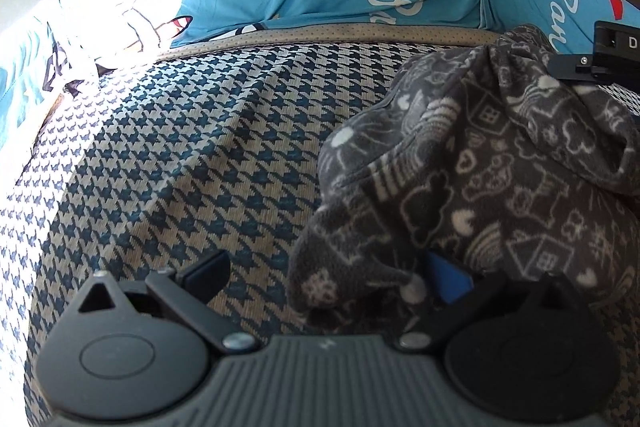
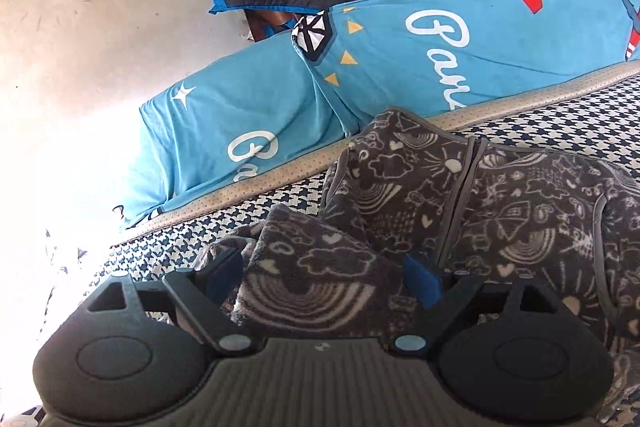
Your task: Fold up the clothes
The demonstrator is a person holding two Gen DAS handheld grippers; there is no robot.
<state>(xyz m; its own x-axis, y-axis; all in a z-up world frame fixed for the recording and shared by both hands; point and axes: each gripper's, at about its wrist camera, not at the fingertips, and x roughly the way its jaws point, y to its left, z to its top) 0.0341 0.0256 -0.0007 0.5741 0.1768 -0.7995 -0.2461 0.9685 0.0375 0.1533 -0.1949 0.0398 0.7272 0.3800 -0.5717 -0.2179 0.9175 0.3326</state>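
Nearest, the right tongs [image 2: 324, 281] stand spread, a bunched fold of the grey printed fleece garment [image 2: 460, 195] between the 2 pads, apparently loose. The left tongs [image 1: 328, 275] are spread too, one blue pad [image 1: 448, 281] against the fleece hem. The garment lies crumpled on the houndstooth mattress [image 1: 180, 131], before the blue bedding [image 2: 400, 67]. Risk: closing here could trap several layers and fold crookedly. Its long axis seems to run alongside that bedding; which way it points I cannot tell.
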